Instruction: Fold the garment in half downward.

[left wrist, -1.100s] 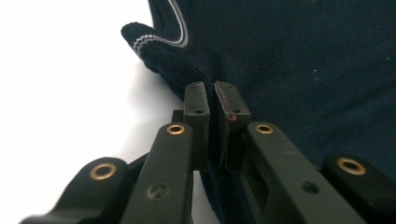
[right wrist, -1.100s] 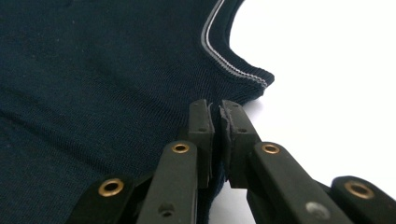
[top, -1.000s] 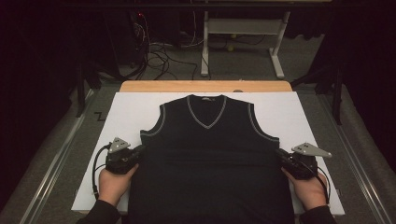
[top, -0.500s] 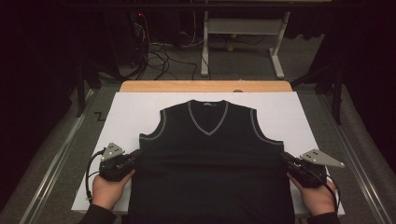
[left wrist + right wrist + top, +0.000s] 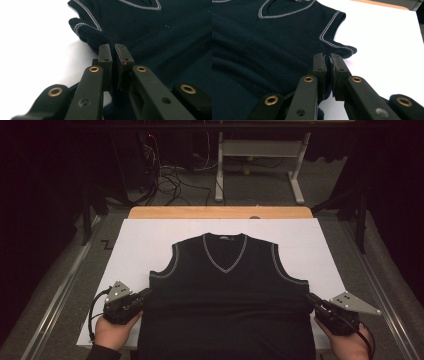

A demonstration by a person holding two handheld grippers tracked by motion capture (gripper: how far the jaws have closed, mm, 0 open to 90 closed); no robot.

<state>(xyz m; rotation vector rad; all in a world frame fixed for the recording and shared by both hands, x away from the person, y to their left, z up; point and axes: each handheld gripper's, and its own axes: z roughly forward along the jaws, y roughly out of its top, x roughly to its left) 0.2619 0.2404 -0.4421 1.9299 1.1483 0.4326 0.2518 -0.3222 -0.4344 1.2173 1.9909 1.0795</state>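
Currently, a dark navy sleeveless V-neck sweater vest [image 5: 227,295] is laid flat, front up, on a white sheet [image 5: 145,240] that covers the table, its neckline pointing away from the person and its hem at the near edge. The neck and armholes are trimmed with a thin pale stripe. A strip of bare wooden tabletop [image 5: 220,212] is seen beyond the far edge of the sheet.

The vest's left side seam, just below the armhole, is pinched by the left gripper [image 5: 142,296], which is held in the left hand [image 5: 112,332]. In the left gripper view the jaws of the left gripper [image 5: 114,58] are drawn nearly together, with a fold of knit fabric clamped between the pads.

The opposite side seam is gripped in the same way by the right gripper [image 5: 312,301], carried in the right hand [image 5: 350,345]. In the right gripper view the jaws of the right gripper [image 5: 328,65] are closed narrowly on the vest's edge, just below the curled corner of the armhole.

Both grippers are set low, at about the same level across the vest, well apart from each other, with the fabric stretched between them. Cables [image 5: 172,177] and a white table frame [image 5: 260,150] are seen on the grey floor behind the table.
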